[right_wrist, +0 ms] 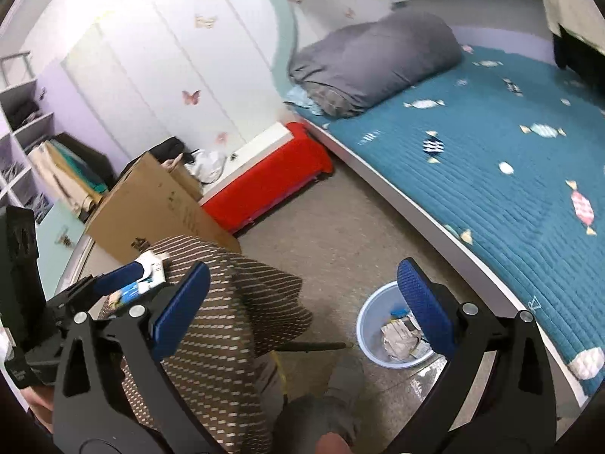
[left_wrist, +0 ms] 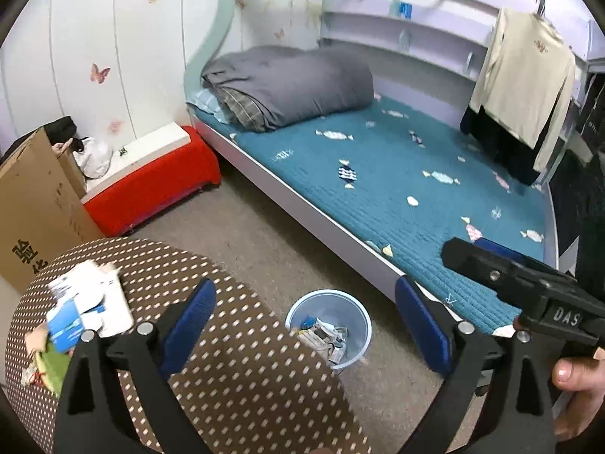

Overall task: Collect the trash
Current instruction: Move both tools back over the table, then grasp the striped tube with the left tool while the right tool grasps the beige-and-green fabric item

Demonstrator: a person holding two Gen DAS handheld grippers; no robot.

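Left wrist view
- Left tongs (left_wrist: pixel 302 329): spread wide, nothing between the pads.
- Right tongs (left_wrist: pixel 472 249): at 3 o'clock, seen side-on over the bed (left_wrist: pixel 397 174) edge; holding nothing visible.
- Bin (left_wrist: pixel 328 327): pale blue, on the floor at 6 o'clock of centre, between the pads; crumpled paper already inside.
- Trash pile (left_wrist: pixel 81 312): at 8 o'clock on the dotted surface (left_wrist: pixel 234 370); white and blue cartons, green scrap at its near edge.
- Step, judged: both tongs empty, so back to the pile for another piece.
- Doing it well, judged: swing toward 8 o'clock, take one carton by its edge, pinch firmly, carry clear of the surface rim before release over the bin.

Right wrist view
- Right tongs (right_wrist: pixel 302 306): fully apart, empty.
- Left tongs (right_wrist: pixel 113 276): at 9 o'clock, beside the cartons (right_wrist: pixel 145 276); not gripping them.
- Bin (right_wrist: pixel 372 321): at 5 o'clock, partly behind the right pad.

Count
- Bins: one.
- Tongs: two.
- Cardboard box (right_wrist: pixel 159 204): one.
- Loose pieces on the surface: several, overlapping; exact number unclear.
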